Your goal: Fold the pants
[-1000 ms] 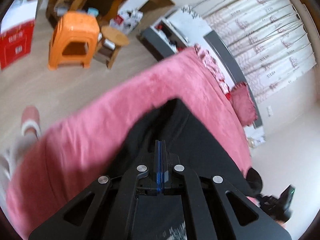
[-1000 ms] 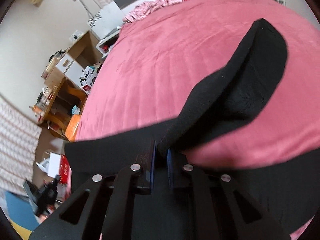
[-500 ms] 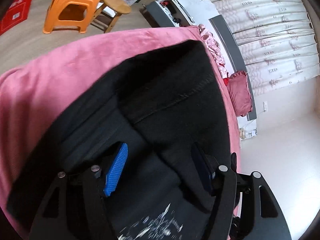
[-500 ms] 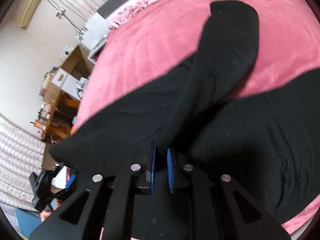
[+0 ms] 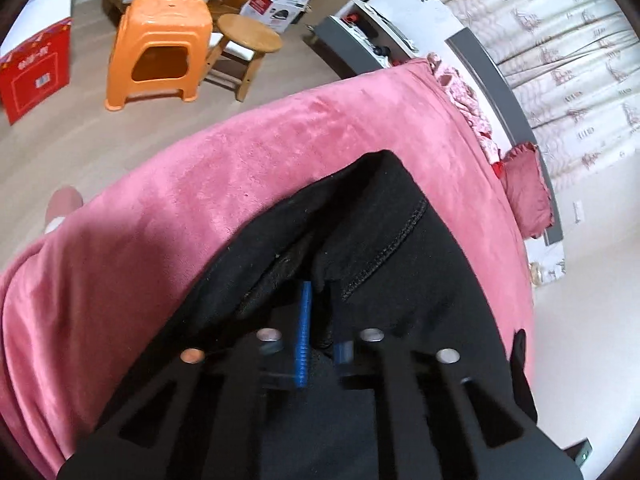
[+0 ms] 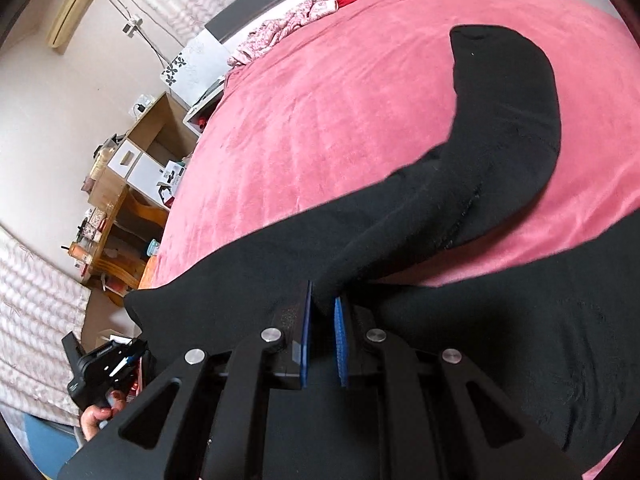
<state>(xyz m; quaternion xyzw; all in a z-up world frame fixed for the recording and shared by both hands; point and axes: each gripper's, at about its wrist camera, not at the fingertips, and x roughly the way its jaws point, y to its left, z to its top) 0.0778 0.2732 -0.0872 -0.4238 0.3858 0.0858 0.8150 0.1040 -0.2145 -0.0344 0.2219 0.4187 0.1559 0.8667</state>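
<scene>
1. The black pants [image 5: 408, 264] lie spread on a bed covered with a pink blanket [image 5: 240, 168], which shows bare on the far side of them and to the left.
2. The left tongs [image 5: 320, 320] have just been closing, and black cloth is between them — the blue pads [image 5: 305, 332] now stand nearly together, pinching a bunched fold of the pants beside a stitched seam [image 5: 384, 256].
3. The right tongs [image 6: 322, 320] are closed on the pants as well: a thick fold of black fabric runs up from the narrow gap between their blue pads [image 6: 340, 340].
4. In the right wrist view one leg [image 6: 504, 120] of the pants curves away across the blanket to a rounded end, lifted into a ridge near the tongs, while a broad black panel fills the lower right.
5. A person's hand [image 6: 96, 416] at the lower left edge of that view grips a black handle.
6. Beyond the bed stand an orange plastic stool [image 5: 160, 44] and, just beside it, a round wooden stool [image 5: 248, 36] — both on the pale floor.
7. A red pillow [image 5: 528, 196] lies at the head of the bed, near patterned curtains [image 5: 568, 60].
</scene>
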